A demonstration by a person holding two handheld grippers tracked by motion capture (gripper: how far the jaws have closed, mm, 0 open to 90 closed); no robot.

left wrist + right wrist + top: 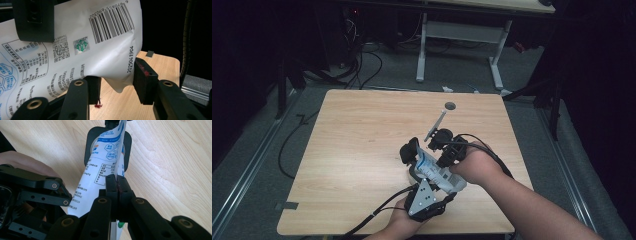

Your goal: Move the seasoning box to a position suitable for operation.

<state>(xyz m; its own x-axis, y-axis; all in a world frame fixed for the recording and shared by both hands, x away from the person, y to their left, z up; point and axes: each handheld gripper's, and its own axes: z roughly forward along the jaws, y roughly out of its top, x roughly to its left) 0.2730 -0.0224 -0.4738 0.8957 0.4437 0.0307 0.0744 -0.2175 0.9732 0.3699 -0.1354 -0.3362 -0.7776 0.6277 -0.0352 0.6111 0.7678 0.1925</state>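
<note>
We see both tongs on the white printed pouch (438, 172) above the worktop (357, 145): right tongs (117, 185) clamped on its edge, left tongs (116, 82) half-open, pinching its corner; its contents stay hidden

Glossy white printed plastic pouch (82, 42), matt black plastic claw pads, smooth pale wood-grain table (362, 135)

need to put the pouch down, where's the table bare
Bare wood spans the table's whole left half and far edge up to the round hole. It is crowded near-right, where both grippers, left and right, hold the white pouch.
</note>
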